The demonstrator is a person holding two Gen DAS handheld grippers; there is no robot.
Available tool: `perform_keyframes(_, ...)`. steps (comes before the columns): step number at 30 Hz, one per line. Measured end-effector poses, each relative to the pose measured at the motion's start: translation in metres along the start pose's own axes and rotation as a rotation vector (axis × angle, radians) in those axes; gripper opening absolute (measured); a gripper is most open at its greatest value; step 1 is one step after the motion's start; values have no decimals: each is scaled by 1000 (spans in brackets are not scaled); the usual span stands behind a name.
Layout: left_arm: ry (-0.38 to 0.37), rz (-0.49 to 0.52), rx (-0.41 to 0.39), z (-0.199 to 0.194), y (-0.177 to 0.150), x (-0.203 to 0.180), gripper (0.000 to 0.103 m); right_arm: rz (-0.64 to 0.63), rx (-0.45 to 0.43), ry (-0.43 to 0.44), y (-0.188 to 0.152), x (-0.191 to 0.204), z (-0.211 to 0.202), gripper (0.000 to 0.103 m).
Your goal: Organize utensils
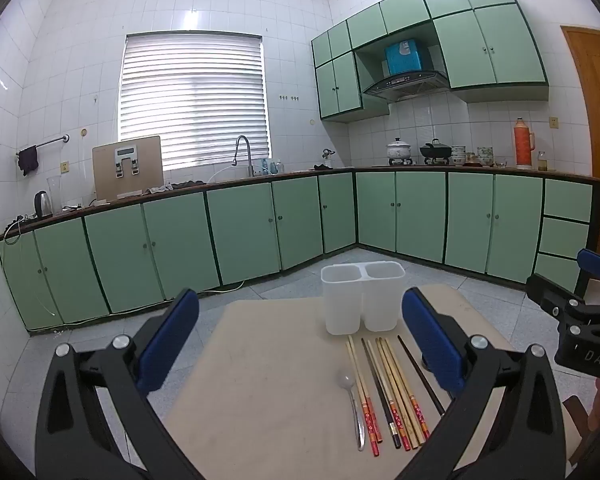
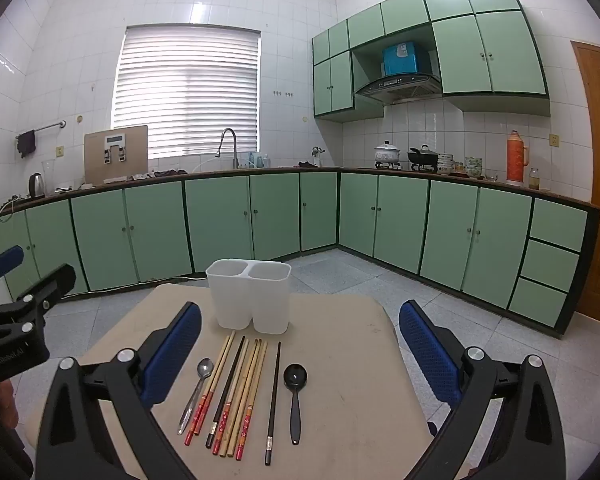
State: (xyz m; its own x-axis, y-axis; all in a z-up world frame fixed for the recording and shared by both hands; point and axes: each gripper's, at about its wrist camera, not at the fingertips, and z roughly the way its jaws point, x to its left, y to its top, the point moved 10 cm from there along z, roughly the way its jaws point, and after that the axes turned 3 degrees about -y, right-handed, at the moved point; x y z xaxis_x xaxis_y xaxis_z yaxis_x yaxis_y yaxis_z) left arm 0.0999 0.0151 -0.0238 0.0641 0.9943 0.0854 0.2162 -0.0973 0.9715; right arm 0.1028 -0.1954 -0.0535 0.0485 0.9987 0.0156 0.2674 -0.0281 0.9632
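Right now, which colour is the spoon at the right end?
Black spoon, clearest in the right wrist view.

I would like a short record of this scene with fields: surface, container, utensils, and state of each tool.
surface: beige table
container: white two-compartment holder, upright at the far side, both compartments look empty
utensils: metal spoon, chopsticks in wood and black, black spoon, all lying flat in a row in front of the holder
left tool: open, holds nothing
right tool: open, holds nothing
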Motion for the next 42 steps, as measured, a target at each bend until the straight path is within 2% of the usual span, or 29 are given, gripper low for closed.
perform_keyframes(35,5,-1,7,8,-5,10,98,0,13,-1,-4,2,5,97)
perform_keyframes(38,9,3,27,19,-12,12,98,-5,34,-10,-13,-2,9,97)
perform_keyframes(42,9,-1,109,44,-33,20,98,-20,109,-37,-27,-7,37,97)
